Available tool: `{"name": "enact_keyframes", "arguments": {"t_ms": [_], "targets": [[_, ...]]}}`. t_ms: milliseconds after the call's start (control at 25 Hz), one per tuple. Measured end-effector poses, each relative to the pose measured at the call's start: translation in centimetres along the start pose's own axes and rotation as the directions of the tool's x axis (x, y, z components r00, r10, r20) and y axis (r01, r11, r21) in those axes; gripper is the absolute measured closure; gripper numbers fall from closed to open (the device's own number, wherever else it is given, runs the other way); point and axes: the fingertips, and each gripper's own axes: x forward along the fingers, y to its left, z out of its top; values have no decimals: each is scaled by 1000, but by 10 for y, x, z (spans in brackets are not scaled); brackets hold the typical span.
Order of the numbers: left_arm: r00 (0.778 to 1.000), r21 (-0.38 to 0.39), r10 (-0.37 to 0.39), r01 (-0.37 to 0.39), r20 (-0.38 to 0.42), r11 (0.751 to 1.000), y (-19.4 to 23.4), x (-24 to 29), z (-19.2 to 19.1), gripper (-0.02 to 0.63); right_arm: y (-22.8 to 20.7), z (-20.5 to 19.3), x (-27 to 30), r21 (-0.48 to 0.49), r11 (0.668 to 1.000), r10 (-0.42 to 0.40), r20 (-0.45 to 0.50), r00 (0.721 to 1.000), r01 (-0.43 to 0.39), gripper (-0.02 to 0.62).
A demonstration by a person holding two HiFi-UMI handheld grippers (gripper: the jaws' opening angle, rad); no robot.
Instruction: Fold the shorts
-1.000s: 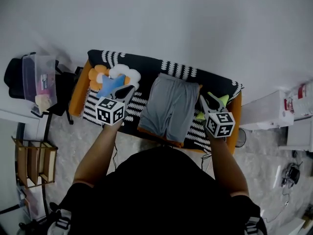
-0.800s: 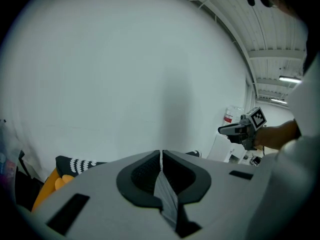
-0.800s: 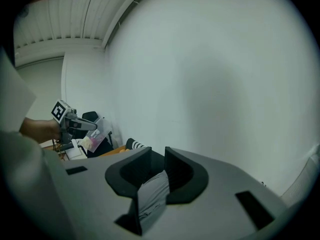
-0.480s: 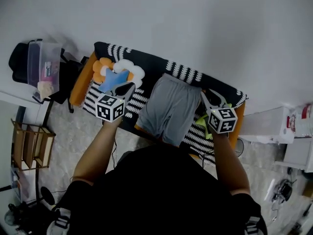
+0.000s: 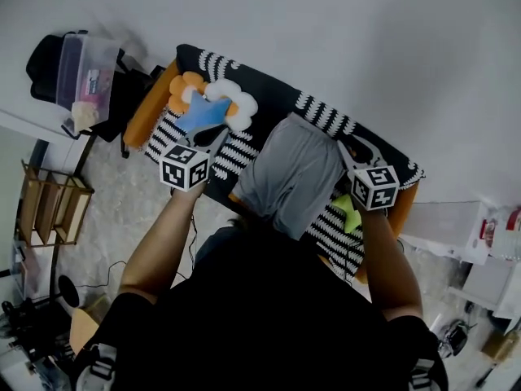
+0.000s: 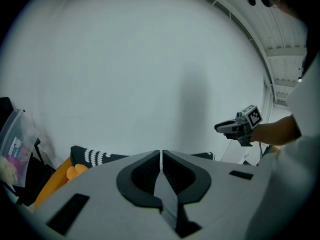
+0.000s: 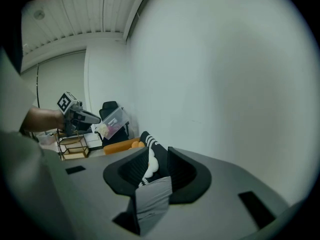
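Two grippers are over the bench (image 5: pixel 145 112), which has an orange edge and is covered by a black cloth with white stripes (image 5: pixel 324 117). The grey shorts (image 5: pixel 295 173) lie on that cloth toward the right half, running from the far side to the near edge, where the person's body hides their near end. The left gripper (image 5: pixel 216 143) is well to the left of the shorts, just at the near side of a blue, white and orange flower-shaped cushion (image 5: pixel 210 109); its jaws are pressed together with nothing between them. The right gripper (image 5: pixel 348 155) is at the shorts' far right edge. Its jaws have just been opening and now stand a narrow way apart, with a flap of the grey fabric showing low in the gap; whether either pad touches it cannot be told. A bright green thing (image 5: pixel 348 213) lies on the cloth just right of the shorts, under the right forearm. On the floor side to the left are a clear plastic box (image 5: pixel 85 68) on something black and a wooden rack (image 5: pixel 49 207).
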Motion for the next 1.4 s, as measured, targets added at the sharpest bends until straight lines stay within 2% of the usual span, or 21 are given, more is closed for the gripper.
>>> {"name": "enact_keyframes", "arguments": {"t_ms": [160, 320, 440, 600, 760, 960, 1240, 1400], "targets": [[999, -43, 38, -39, -20, 998, 30, -4, -18, 573, 16, 2, 34, -53, 997, 50, -36, 998, -52, 468], [998, -88, 51, -54, -38, 995, 56, -2, -42, 572, 33, -4, 71, -146, 983, 98, -102, 990, -113, 459], [998, -125, 41, -47, -55, 991, 75, 1, -65, 572, 45, -13, 99, -217, 964, 118, -164, 979, -152, 448], [998, -128, 16, -24, -66, 992, 98, 7, -96, 572, 58, -28, 137, -322, 923, 131, -252, 959, -211, 436], [997, -152, -10, -3, -83, 988, 120, 17, -124, 572, 67, -50, 173, -380, 883, 137, -354, 925, -276, 431], [992, -172, -36, 15, -121, 985, 147, 25, -156, 571, 69, -89, 217, -378, 863, 133, -471, 872, -336, 429], [979, -232, -41, -6, -198, 973, 187, 35, -209, 571, 81, -124, 271, -388, 820, 150, -565, 812, -421, 421], [976, -273, -76, 17, -205, 962, 199, 44, -231, 560, 90, -141, 299, -382, 793, 166, -613, 772, -474, 417]]}}
